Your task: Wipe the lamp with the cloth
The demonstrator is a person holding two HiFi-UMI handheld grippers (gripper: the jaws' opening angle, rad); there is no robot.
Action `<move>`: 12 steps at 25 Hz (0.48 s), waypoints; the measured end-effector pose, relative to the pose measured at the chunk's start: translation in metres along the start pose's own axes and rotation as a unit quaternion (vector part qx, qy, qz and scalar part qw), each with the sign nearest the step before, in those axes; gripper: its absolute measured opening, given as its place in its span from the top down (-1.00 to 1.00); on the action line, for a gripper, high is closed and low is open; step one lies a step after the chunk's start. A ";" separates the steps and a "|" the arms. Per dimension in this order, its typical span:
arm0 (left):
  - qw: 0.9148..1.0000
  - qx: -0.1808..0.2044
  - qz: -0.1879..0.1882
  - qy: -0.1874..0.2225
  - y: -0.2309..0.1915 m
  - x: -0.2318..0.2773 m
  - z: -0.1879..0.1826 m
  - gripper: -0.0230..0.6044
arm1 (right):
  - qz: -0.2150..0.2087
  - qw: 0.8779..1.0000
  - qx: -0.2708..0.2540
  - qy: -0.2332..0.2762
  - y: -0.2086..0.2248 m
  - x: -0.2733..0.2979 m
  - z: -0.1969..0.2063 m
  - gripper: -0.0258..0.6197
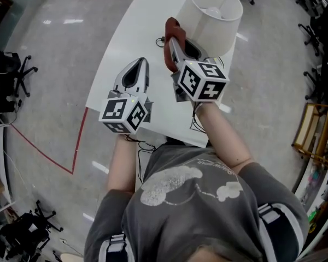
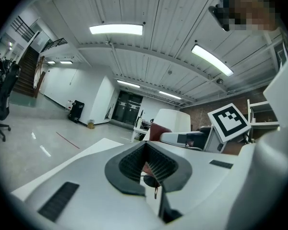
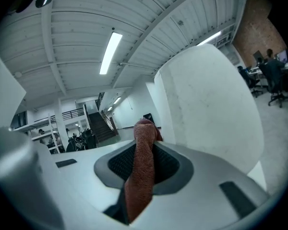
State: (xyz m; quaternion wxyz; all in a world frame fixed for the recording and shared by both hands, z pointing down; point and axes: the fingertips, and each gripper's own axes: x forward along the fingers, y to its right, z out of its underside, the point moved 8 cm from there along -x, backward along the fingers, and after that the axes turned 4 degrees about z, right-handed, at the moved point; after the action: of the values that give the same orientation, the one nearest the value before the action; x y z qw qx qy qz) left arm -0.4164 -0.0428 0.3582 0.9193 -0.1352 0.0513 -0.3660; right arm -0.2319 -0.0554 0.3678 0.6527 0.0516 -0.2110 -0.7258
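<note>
White table [image 1: 126, 42] open along left edge, right gripper [image 1: 174, 42] jaws pinching cloth [image 1: 167, 59] beside lamp [image 1: 213, 21], left gripper [image 1: 139, 64] jaws closed.

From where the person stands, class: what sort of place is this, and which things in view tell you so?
Probably a large open office or lab hall: black wheeled office chairs, red tape lines on a polished grey floor, and long ceiling strip lights.

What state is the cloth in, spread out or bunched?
Bunched: the cloth is squeezed into a narrow strip between the right gripper's jaws, its tip poking out beside the lamp.
</note>
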 end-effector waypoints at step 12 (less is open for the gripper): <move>0.998 -0.011 -0.052 -0.017 0.035 -0.004 0.039 0.90 | -0.043 0.996 -0.016 -0.079 0.036 -0.026 0.054 0.65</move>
State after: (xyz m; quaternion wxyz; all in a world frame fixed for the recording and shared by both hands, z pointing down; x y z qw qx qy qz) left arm -0.3887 -0.0078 0.3860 0.8981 -0.1540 0.0323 -0.4106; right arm -0.2138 -0.0190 0.4248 0.6031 -0.0076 -0.2479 -0.7581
